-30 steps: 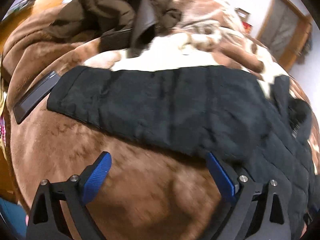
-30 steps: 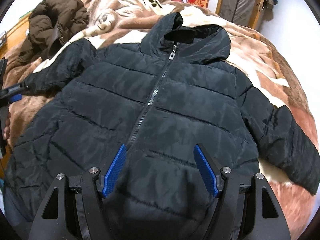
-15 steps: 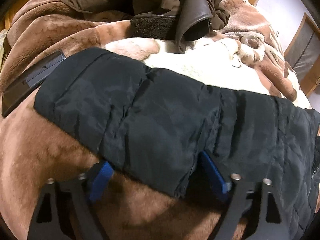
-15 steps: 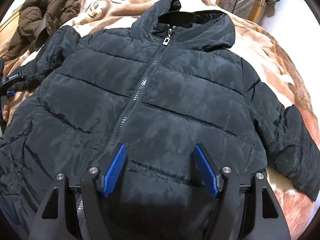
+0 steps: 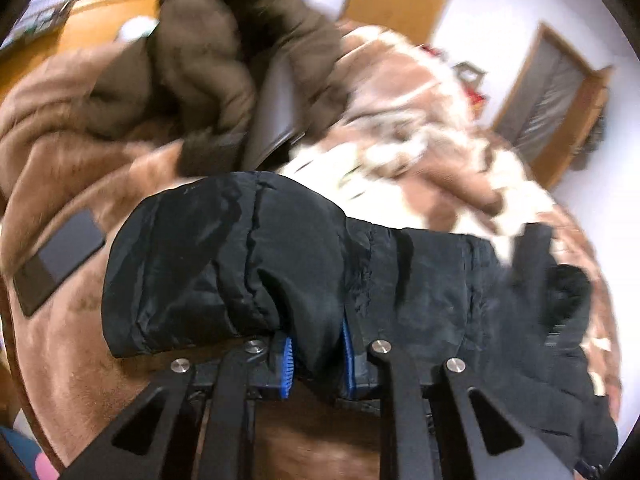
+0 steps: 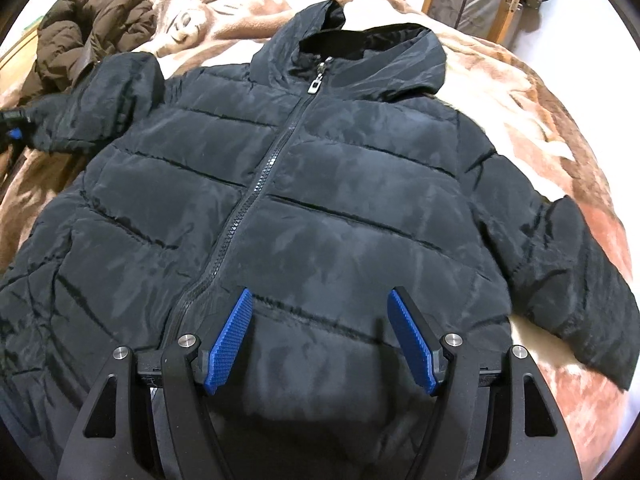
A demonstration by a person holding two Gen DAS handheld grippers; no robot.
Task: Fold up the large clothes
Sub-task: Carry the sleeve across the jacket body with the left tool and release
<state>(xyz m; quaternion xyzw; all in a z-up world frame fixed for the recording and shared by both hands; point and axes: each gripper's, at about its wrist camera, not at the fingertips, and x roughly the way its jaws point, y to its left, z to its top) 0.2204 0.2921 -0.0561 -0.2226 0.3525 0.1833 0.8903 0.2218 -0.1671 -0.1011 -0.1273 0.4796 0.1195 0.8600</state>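
A black hooded puffer jacket (image 6: 304, 200) lies face up and zipped on a brown and cream blanket (image 6: 540, 128). My left gripper (image 5: 316, 356) is shut on the jacket's left sleeve (image 5: 224, 256) near the cuff and lifts it a little off the blanket. That gripper also shows at the far left of the right wrist view (image 6: 14, 132), with the sleeve (image 6: 108, 100) bunched beside it. My right gripper (image 6: 320, 340) is open and empty, low over the jacket's lower front. The other sleeve (image 6: 576, 280) lies spread out to the right.
A brown coat (image 5: 240, 72) is heaped at the back left of the bed; it also shows in the right wrist view (image 6: 88, 36). A dark flat phone-like slab (image 5: 60, 260) lies on the blanket left of the sleeve. A wooden headboard (image 5: 96, 24) and doors (image 5: 552, 92) stand behind.
My left gripper has moved onto the sleeve, closed on it near the cuff and raised it. My right gripper has moved closer over the jacket's front and stayed open.
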